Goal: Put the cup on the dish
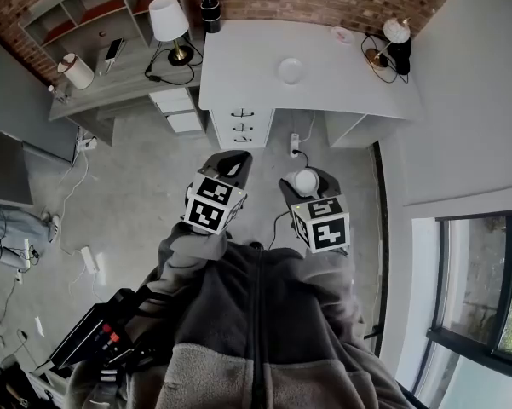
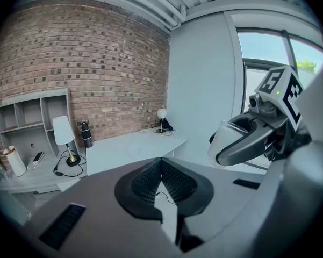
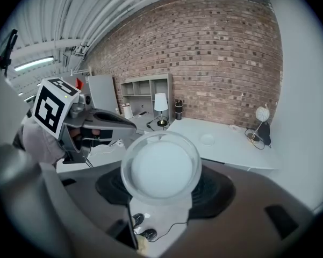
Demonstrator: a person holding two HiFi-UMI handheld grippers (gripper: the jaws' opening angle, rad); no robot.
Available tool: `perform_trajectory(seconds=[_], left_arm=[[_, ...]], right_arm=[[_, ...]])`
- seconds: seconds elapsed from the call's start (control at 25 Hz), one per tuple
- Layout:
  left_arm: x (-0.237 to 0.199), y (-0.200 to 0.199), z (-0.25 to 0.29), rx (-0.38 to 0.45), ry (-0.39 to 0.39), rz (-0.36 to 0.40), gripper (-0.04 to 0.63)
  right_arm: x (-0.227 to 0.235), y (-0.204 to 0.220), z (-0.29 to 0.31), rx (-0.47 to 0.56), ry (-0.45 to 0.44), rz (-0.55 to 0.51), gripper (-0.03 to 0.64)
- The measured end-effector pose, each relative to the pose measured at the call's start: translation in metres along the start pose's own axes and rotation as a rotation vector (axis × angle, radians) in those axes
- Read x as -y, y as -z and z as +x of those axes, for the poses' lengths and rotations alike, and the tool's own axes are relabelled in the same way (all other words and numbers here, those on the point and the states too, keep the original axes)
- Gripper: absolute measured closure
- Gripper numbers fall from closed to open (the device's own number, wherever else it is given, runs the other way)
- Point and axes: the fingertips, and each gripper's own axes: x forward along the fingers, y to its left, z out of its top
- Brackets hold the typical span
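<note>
The right tool is pinching the cup. Its jaws are set wide, one on each side of the clear wall, and one round end of the cup faces back along the tool. The cup hangs in the air over the floor, well short of the counter's front edge and touching nothing but the jaws. The left tool rides just beside it, its tips pressed together with nothing between them. Both tools tilt downward in front of the person's grey jacket.

On the counter, the dish lies bare near the middle, a little left of centre and well apart from the cup. A black bottle stands at the back left corner. A small globe lamp stands at the back right corner, and a smaller pink dish lies near it along the back edge.
</note>
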Motion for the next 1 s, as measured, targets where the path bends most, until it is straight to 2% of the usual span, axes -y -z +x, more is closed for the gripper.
perform_trajectory(seconds=[0.24, 0.44, 0.8, 1.0], left_arm=[[0.04, 0.03, 0.009, -0.018, -0.032, -0.002, 0.589], [0.045, 0.045, 0.007, -0.033, -0.056, -0.01, 0.591], [0.036, 0.041, 0.02, -0.037, -0.06, -0.012, 0.591], [0.004, 0.026, 0.063, -0.023, -0.031, -0.006, 0.589]], right_arm=[[0.009, 0.045, -0.01, 0.011, -0.043, -0.011, 0.357], [0.006, 0.061, -0.008, 0.003, -0.064, -0.006, 0.357], [0.019, 0.056, 0.003, 0.006, -0.062, -0.004, 0.357], [0.044, 0.037, 0.041, -0.008, -0.04, 0.004, 0.357]])
